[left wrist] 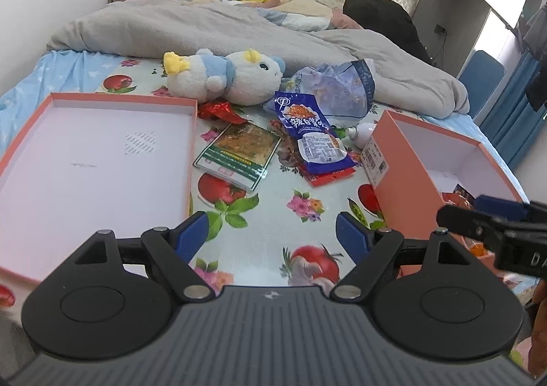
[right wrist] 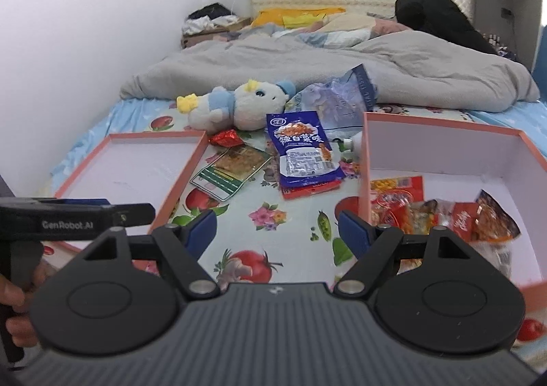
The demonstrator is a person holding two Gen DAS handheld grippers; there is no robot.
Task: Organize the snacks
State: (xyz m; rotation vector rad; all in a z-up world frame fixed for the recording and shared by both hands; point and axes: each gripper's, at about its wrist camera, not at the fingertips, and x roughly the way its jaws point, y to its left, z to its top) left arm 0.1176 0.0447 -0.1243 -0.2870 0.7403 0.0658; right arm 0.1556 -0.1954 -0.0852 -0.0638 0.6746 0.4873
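Loose snack packets lie on the flowered bed sheet between two pink boxes: a blue packet [left wrist: 309,133] [right wrist: 302,152] on top of a red packet [left wrist: 330,177] [right wrist: 309,191], a green-edged packet [left wrist: 239,152] [right wrist: 230,170] and a small red foil wrapper [left wrist: 218,111] [right wrist: 225,138]. The deep pink box [left wrist: 407,174] [right wrist: 364,160] on the right holds several red and orange packets [right wrist: 444,215]. The flat pink lid [left wrist: 99,102] [right wrist: 154,136] lies on the left with nothing in it. My left gripper [left wrist: 271,232] is open over bare sheet. My right gripper [right wrist: 278,232] is open too, beside the deep box.
A white and blue plush toy [left wrist: 225,75] [right wrist: 239,106] and a crumpled blue tissue bag [left wrist: 342,85] [right wrist: 338,99] lie behind the snacks. A small white bottle [left wrist: 360,133] sits by the deep box. A grey duvet [left wrist: 239,27] covers the far half of the bed.
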